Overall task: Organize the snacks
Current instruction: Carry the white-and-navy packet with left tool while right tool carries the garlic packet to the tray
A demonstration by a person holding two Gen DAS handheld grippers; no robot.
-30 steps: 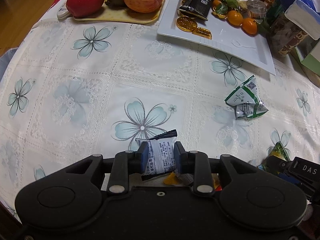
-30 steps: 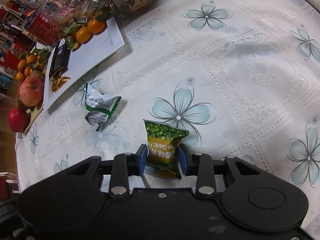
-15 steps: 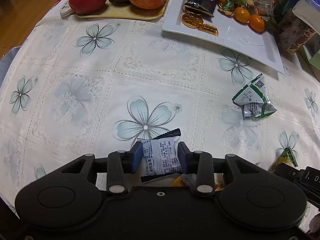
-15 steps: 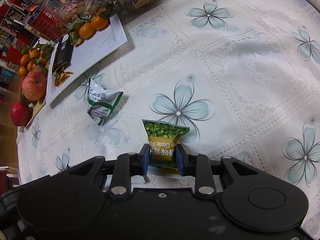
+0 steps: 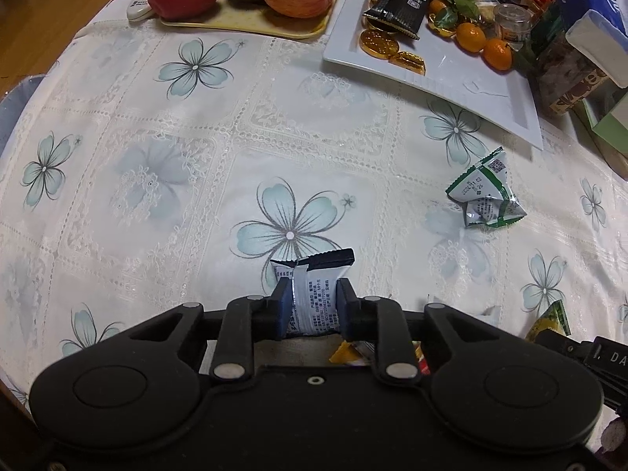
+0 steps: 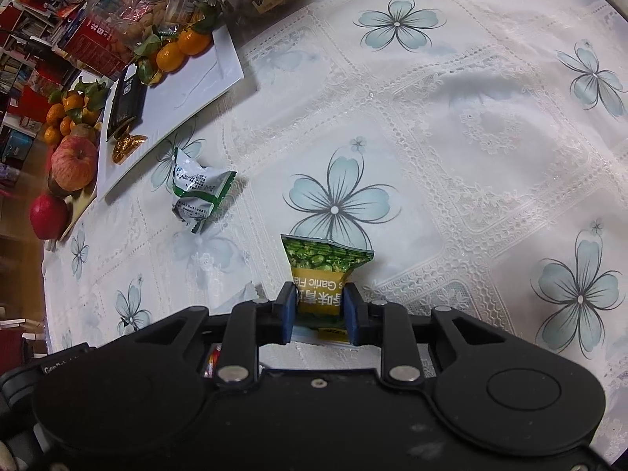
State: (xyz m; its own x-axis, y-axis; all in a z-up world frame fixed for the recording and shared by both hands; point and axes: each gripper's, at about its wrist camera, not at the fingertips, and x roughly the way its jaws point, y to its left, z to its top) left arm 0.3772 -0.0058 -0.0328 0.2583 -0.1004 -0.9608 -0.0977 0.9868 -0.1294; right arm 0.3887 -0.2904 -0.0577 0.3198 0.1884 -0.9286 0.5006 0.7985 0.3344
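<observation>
Down near the table's front edge you've got both pickups in hand: your left gripper, jaws just squeezed in, is clamped on the small white foil snack packet with a black top seal, and your right gripper pinches the green-and-yellow pea snack pouch. Next I'd say lift both and carry them to the white rectangular plate at the far edge. Both wrappers look crinkly and light.

round table w/ floral lace cloth: white tray, fruit tray, crumpled green-white packet
</observation>
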